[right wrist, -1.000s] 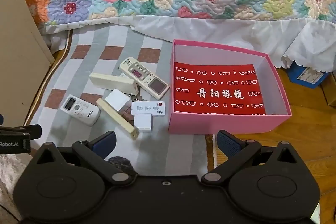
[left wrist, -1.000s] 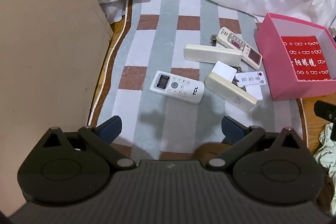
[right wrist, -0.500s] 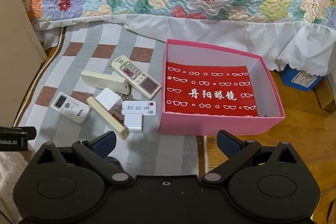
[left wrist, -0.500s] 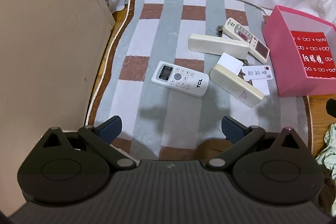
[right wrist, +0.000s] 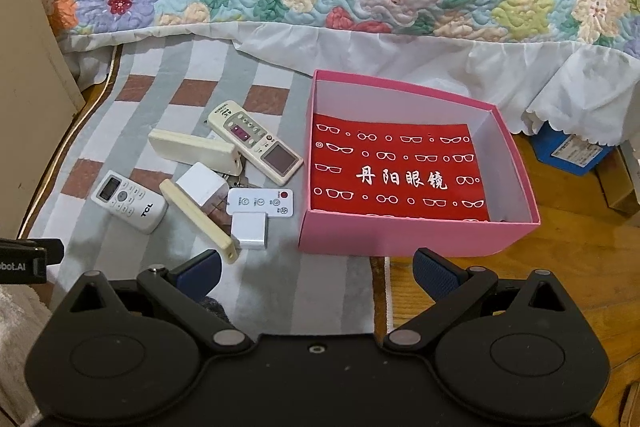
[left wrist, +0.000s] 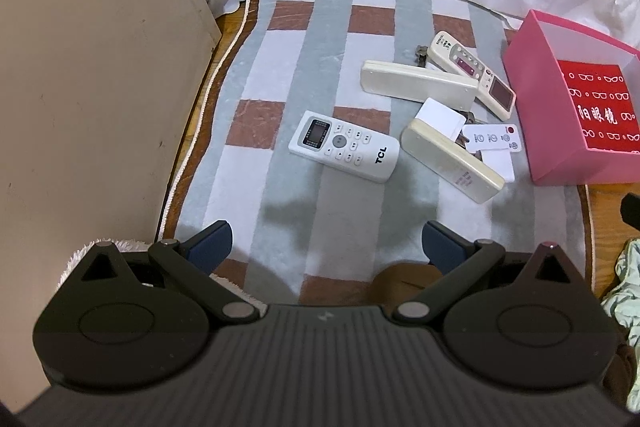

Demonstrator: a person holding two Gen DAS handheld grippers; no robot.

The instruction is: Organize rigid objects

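The pink box (right wrist: 416, 233) is sitting at the right edge of the striped rug (left wrist: 304, 83), open-topped and holding nothing but its red printed liner; being thin card, it is probably denting easily, so it is best left in place. The remotes are lying in a loose cluster mid-rug, just left of the box. The TCL remote (left wrist: 345, 145) is resting face up, apart from the others: likely light, stiff, slick plastic, best pinched across its long sides near the middle. The left gripper (left wrist: 326, 245) is hovering near it, fingers spread and empty. The right gripper (right wrist: 316, 267) is likewise gaping wide, holding nothing, before the box's near wall.
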